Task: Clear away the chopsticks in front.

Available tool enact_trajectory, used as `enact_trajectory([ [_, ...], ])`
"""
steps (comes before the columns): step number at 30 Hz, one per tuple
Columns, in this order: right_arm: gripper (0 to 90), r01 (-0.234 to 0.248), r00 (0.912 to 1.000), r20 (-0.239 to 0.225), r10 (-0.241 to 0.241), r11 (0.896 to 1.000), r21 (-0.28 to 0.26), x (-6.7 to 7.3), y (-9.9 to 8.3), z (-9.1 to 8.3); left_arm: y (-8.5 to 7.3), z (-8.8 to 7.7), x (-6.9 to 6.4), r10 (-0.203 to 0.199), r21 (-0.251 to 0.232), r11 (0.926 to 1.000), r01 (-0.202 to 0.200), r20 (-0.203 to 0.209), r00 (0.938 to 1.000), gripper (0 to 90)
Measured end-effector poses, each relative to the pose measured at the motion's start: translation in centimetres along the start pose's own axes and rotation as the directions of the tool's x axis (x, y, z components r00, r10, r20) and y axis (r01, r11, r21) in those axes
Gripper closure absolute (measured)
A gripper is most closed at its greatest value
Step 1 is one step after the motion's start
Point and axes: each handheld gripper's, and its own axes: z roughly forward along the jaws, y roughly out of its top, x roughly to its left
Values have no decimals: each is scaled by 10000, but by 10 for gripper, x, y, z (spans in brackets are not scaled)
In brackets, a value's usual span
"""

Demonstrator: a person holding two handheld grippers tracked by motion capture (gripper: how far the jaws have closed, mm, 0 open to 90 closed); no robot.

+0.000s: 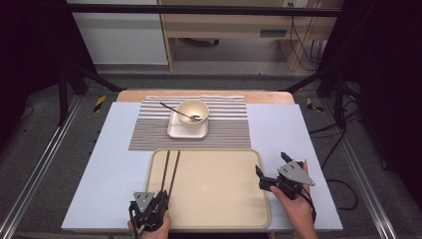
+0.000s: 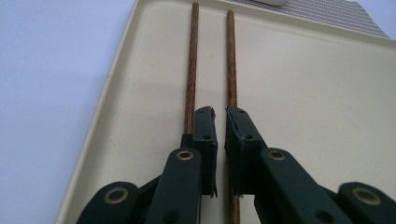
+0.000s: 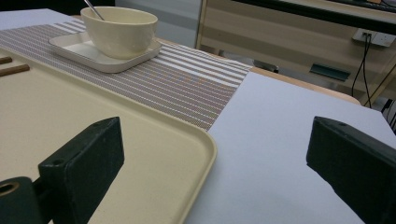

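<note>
So in the high view the left hand-held gripper (image 1: 161, 198) sits at the bottom left of the frame, right at the near left corner of the cream tray (image 1: 219, 209). The two wooden chopsticks (image 1: 170, 169) lie side by side along the left side of that tray, running from the gripper up toward the tray's far edge. In the left gripper view the jaws are nearly closed, just a thin gap between the pads, and the right chopstick (image 2: 230, 60) runs into that gap while the left chopstick (image 2: 191, 65) passes just outside the left jaw. Can't really tell if the pads are actually pressing on the stick or only sitting around it

The right hand-held gripper (image 1: 271, 169) is at the lower right of the high view, off the tray's right edge over the pale blue counter (image 1: 114, 164), jaws spread wide with nothing between them; same thing in the right gripper view.

Further up the frame there's a striped placemat (image 1: 229, 129) with a square plate (image 1: 174, 132) on it, a cream bowl (image 1: 193, 110) on the plate, and a spoon (image 1: 174, 110) resting in the bowl with its handle sticking out to the upper left
</note>
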Motion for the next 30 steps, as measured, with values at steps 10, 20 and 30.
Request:
enact_trajectory([
  [10, 44, 3, 10000, 8, -3, 10000, 0, 0, 0, 0, 4, -5, -6, 264, -220, 9994, -263, 46, 9996, 783],
  [20, 43, 35, 10000, 45, -35, 10000, 48, -1, -1, 0, 28, 1, -10, 1294, -366, 9911, -1277, 487, 9904, 651],
  [30, 42, -174, 9998, 135, 174, 9998, 37, -7, -2, 2, 68, 24, -15, 2748, -433, 9614, -2719, 918, 9571, 475],
])
